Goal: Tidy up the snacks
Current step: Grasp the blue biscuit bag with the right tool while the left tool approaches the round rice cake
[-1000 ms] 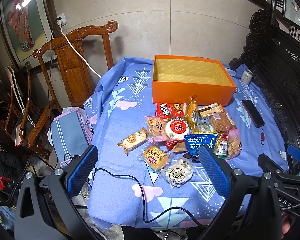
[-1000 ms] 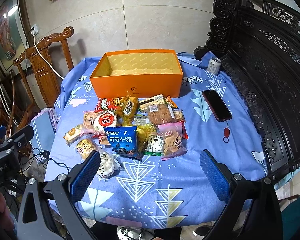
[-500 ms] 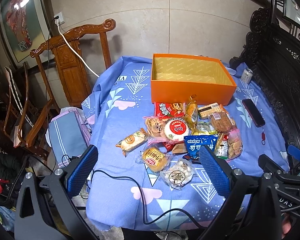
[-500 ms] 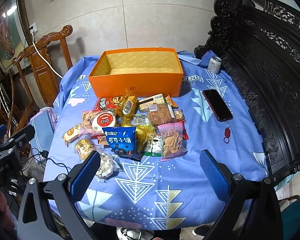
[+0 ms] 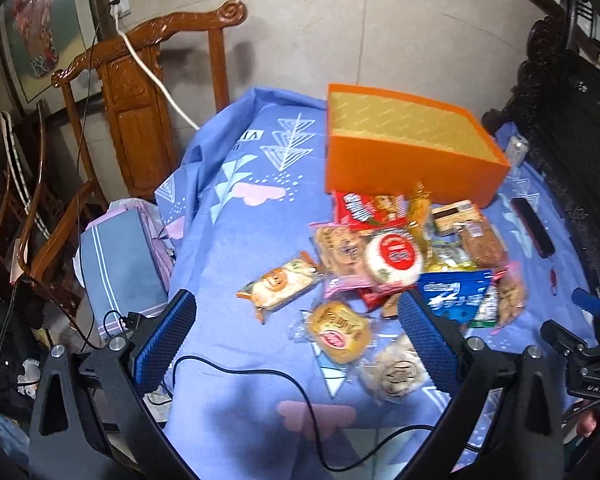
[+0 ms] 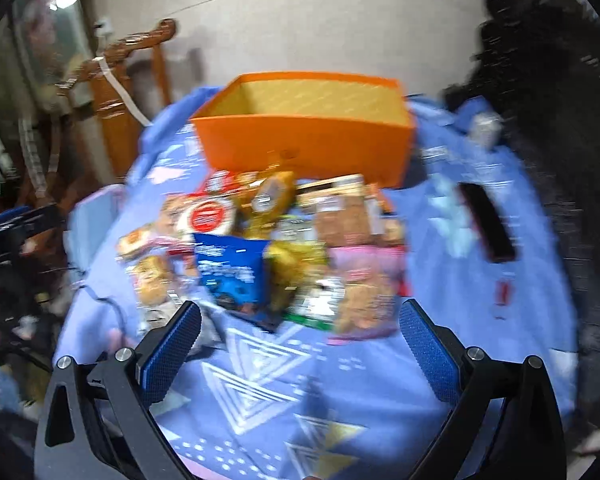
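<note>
The snacks [image 5: 384, 264] are seen as a loose pile of wrapped packets at the centre right of the left wrist view, lying on the blue patterned cloth of the surface [image 5: 236, 240]. The pile sits just in front of the orange box [image 5: 408, 164], which stands open and appears empty, its nearest wall touching or almost touching the red packet [image 5: 368, 210]. A blue bag [image 5: 456, 296], a round white cake with a red label [image 5: 394, 256] and a yellow-brown round cake [image 5: 338, 330] are distinguished; an orange-labelled packet [image 5: 278, 284] lies slightly apart at the left of the pile.

No packet is held. The left hand-held gripper [image 5: 296, 344] is spread wide at the lower centre of its frame, above the near edge of the pile. The right hand-held gripper [image 6: 300, 352] is likewise spread wide and empty, at the bottom of its frame.

Step judged: approach, before any first pick; sorting is judged not begun. The next move is judged to call for one packet at the pile's edge to be singled out, the fingers lowered around it and closed, then a carry to the box.

The right wrist view is heavily motion-blurred; labels there cannot be read and packet edges merge. Overlapped packets in the pile's middle are partly hidden. A black cable [image 5: 260, 376] crosses the cloth near the left hand-held gripper. A dark phone [image 5: 534, 228] lies at the right, well apart from the pile.
</note>
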